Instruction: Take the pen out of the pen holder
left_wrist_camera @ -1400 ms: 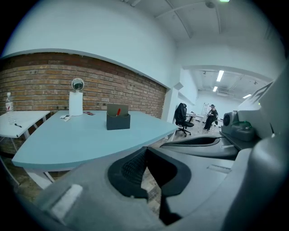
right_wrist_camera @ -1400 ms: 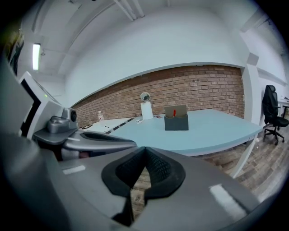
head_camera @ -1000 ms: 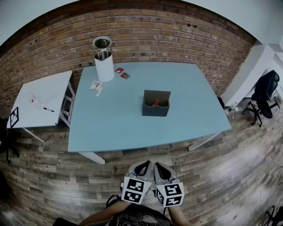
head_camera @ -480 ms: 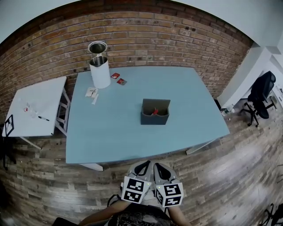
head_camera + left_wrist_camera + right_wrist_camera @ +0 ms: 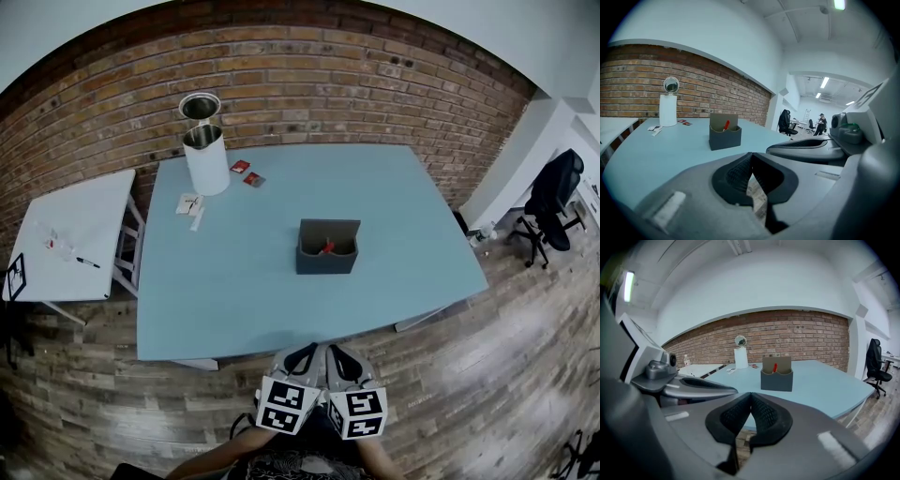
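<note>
A dark grey pen holder [image 5: 327, 247] stands near the middle of the light blue table [image 5: 234, 281], with a red pen [image 5: 327, 247] poking out of it. The holder [image 5: 724, 131] and its pen [image 5: 726, 125] also show in the left gripper view, and in the right gripper view the holder [image 5: 776, 373] and pen [image 5: 775, 367] stand ahead. My left gripper [image 5: 302, 359] and right gripper [image 5: 336, 361] hang side by side below the table's near edge, far from the holder. Both are shut with nothing between the jaws.
A white cylinder with a round mirror on top [image 5: 204, 150] stands at the table's far left, with small red cards [image 5: 247, 173] and white papers [image 5: 192, 204] beside it. A white side table [image 5: 70, 234] lies to the left, a black office chair [image 5: 553, 197] at right, and a brick wall [image 5: 309, 84] behind.
The head view has shifted: the table and holder sit a little lower and more to the left in the picture. The grippers keep their place, both still shut.
</note>
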Motion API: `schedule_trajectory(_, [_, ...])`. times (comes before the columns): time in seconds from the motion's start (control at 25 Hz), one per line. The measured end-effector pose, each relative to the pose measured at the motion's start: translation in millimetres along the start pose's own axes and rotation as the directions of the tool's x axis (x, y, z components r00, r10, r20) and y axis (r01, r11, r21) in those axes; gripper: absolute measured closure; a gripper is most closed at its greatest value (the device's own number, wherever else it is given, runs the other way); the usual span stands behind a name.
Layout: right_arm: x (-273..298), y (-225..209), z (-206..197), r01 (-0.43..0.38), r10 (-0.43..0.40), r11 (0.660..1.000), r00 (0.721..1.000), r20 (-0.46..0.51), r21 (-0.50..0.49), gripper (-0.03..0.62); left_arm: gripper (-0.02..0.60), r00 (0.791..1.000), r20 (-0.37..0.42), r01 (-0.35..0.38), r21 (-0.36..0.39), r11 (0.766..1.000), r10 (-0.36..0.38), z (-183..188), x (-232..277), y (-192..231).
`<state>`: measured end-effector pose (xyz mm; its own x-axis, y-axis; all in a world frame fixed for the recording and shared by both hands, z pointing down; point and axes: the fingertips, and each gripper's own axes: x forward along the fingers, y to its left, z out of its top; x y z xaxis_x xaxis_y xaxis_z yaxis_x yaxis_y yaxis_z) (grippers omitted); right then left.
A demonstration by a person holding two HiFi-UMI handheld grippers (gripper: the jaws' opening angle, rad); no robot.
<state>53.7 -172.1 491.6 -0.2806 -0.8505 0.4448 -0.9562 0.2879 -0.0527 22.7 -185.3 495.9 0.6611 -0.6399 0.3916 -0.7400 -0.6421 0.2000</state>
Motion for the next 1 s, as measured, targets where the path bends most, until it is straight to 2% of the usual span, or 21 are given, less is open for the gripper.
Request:
schedule_trajectory(0.32, [25,-17,9,-0.031,0.031,0.999,0.999,0.010,-0.007,0.592,0.580,1.000,-0.008,-0.027,0.000,1.000,0.027,5,24,11])
schedule_trajectory(1.0, [101,-75,49,-0.153,0.154,0.987,0.988,0.010,-0.047,0.592,0.580,0.990,-0.015,-0.138,-0.024,0.990,0.138,43,100,51])
